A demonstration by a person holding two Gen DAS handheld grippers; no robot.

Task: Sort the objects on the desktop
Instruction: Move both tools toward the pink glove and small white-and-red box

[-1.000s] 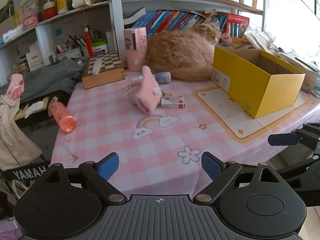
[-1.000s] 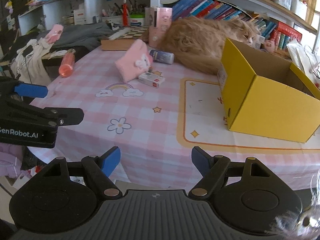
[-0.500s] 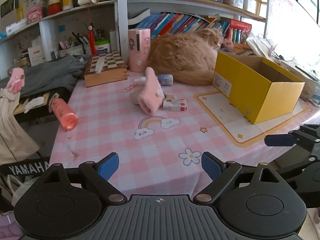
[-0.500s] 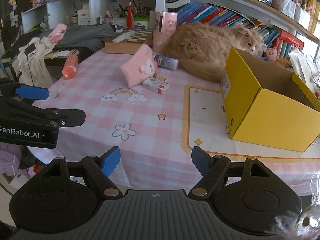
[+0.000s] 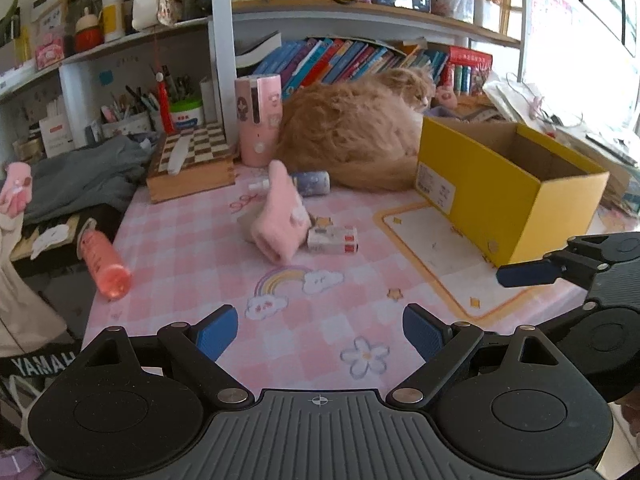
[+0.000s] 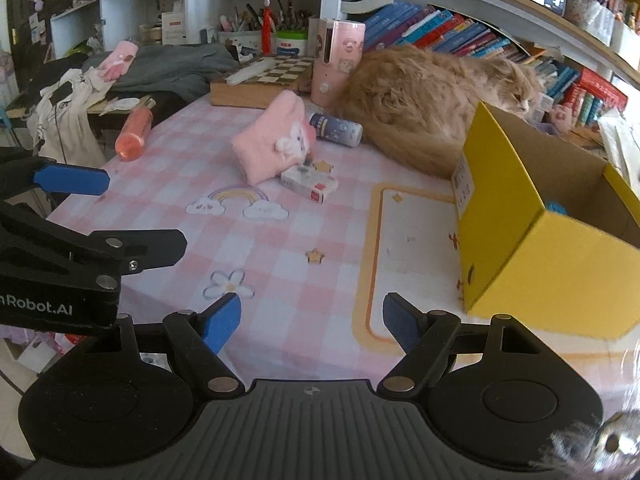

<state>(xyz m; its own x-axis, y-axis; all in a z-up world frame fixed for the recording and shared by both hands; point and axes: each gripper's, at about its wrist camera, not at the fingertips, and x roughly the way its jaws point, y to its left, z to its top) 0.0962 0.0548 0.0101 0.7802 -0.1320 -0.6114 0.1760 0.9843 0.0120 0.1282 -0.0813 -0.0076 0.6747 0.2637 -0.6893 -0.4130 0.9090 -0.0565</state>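
Both tongs are just hanging over the near edge of the pink checked tablecloth (image 5: 192, 240), neither holding anything. The left gripper (image 5: 320, 330) has its blue pads spread wide with only cloth between them, and the right gripper (image 6: 312, 320) is spread too, a bit narrower, also empty. The right one sits off to the left one's right side, so each shows up in the other's camera.

Straight ahead of the left tongs, past the rainbow print, there's a fuzzy pink plush pouch (image 5: 280, 216) propped up, with a small white and red carton (image 5: 332, 240) lying flat, touching its right side. Just behind the pouch a stubby purple bottle (image 5: 312, 182) lies on its side. Way off to the left, near the table edge, a coral pink bottle (image 5: 105, 270) lies on its side.

Ahead and right of the right tongs stands an open yellow cardboard box (image 6: 560, 268). Behind all that a fluffy orange cat (image 6: 432, 100) is curled up against the box
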